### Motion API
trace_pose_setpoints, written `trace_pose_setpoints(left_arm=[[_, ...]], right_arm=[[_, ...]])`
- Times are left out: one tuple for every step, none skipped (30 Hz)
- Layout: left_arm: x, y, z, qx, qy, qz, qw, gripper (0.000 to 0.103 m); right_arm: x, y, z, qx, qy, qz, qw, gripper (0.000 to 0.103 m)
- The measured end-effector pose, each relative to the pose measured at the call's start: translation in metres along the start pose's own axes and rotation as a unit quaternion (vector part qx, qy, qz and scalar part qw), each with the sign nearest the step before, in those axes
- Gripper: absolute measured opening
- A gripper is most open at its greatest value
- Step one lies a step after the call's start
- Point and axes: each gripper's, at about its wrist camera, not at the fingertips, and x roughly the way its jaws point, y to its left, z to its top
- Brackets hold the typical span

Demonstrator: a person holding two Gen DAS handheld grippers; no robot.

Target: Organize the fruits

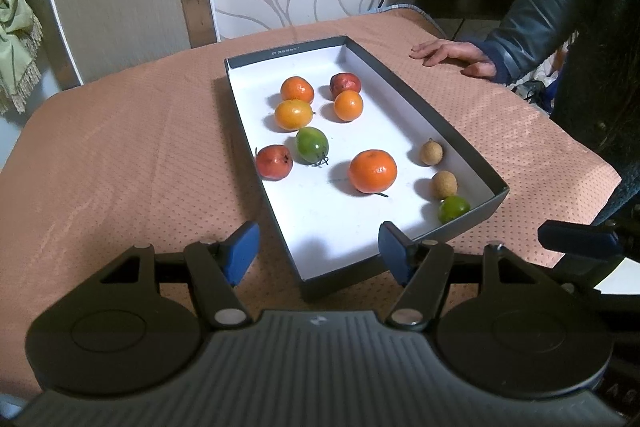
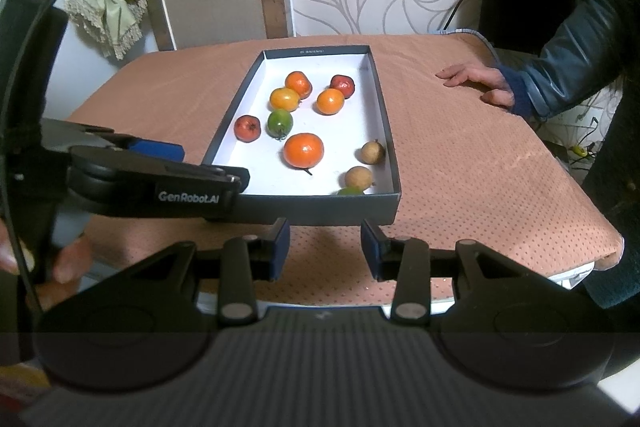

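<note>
left jaws [image 1: 318,254]: apart, nothing between them, hanging over the near end of the box [image 1: 486,205]
right jaws [image 2: 325,251]: narrower gap, also empty, just short of the box's near wall
fruits: all loose inside the box on the surface [image 1: 120,147]; big tangerine [image 1: 372,171] mid-box, lime [image 1: 453,209] in the near right corner
handling, my guess: light, round, rolls easily, so pinch across the widest part, gently
bystander hand [image 1: 452,55]: flat on the surface, clear of the box

Cloth-covered table [image 2: 460,163], on it 1 box [image 2: 320,205], 1 hand [image 2: 478,83].
</note>
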Motion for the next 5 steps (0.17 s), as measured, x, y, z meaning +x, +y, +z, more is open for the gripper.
trace_pose_setpoints(left_arm=[[-0.0014, -0.0009, -0.0009, 0.002, -0.005, 0.0, 1.0, 0.071], [-0.0026, -0.0019, -0.0015, 0.005, -0.009, -0.001, 1.0, 0.071], [-0.0034, -0.0027, -0.0018, 0.006, -0.01, -0.003, 0.9999, 0.071], [-0.0039, -0.0032, -0.0017, 0.006, -0.01, -0.005, 0.9999, 0.071], [-0.0039, -0.0034, -0.0017, 0.005, -0.008, -0.008, 0.9999, 0.071]], right_arm=[[-0.0002, -0.0001, 0.0, 0.0, -0.001, 0.001, 1.0, 0.042], [-0.0004, -0.0002, -0.0002, 0.0, -0.001, 0.0, 1.0, 0.042], [-0.0007, -0.0004, -0.0005, 0.0, -0.002, 0.0, 1.0, 0.042], [-0.0011, -0.0013, -0.0004, 0.001, -0.002, 0.0, 1.0, 0.042], [-0.0015, -0.0017, -0.0005, 0.002, -0.003, -0.001, 1.0, 0.042]])
